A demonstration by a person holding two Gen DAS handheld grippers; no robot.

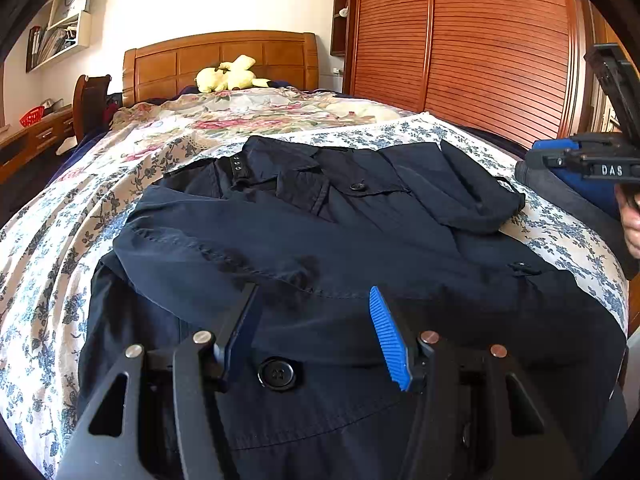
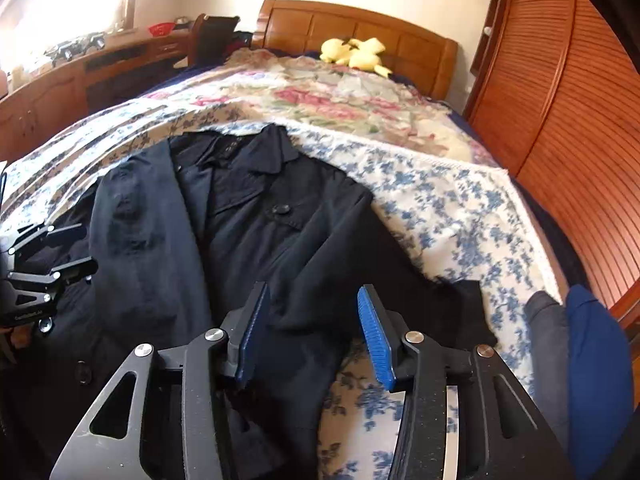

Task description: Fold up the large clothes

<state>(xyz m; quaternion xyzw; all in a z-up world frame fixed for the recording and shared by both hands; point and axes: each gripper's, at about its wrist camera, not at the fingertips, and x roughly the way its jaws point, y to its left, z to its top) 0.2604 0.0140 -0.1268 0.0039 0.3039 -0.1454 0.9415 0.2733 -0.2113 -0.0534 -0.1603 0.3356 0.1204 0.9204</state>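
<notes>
A dark navy coat (image 1: 320, 240) lies spread on the floral bedspread (image 1: 48, 280), collar toward the headboard. One sleeve (image 1: 224, 236) is folded across its body. My left gripper (image 1: 313, 292) hovers open over the coat's lower front, just beyond a black button (image 1: 277, 374), with nothing pinched between the blue pads. In the right wrist view my right gripper (image 2: 313, 292) stands open above the coat (image 2: 260, 220) where the other sleeve (image 2: 440, 300) stretches out to the right; its pads hold no cloth. The left gripper (image 2: 52, 256) shows at that view's left edge.
A yellow plush toy (image 1: 228, 74) rests by the wooden headboard (image 1: 220, 56). A slatted wooden wardrobe (image 1: 480, 48) runs along the right. Folded grey and blue clothes (image 2: 580, 344) sit at the bed's right edge. A desk with a chair (image 2: 120, 64) stands on the left.
</notes>
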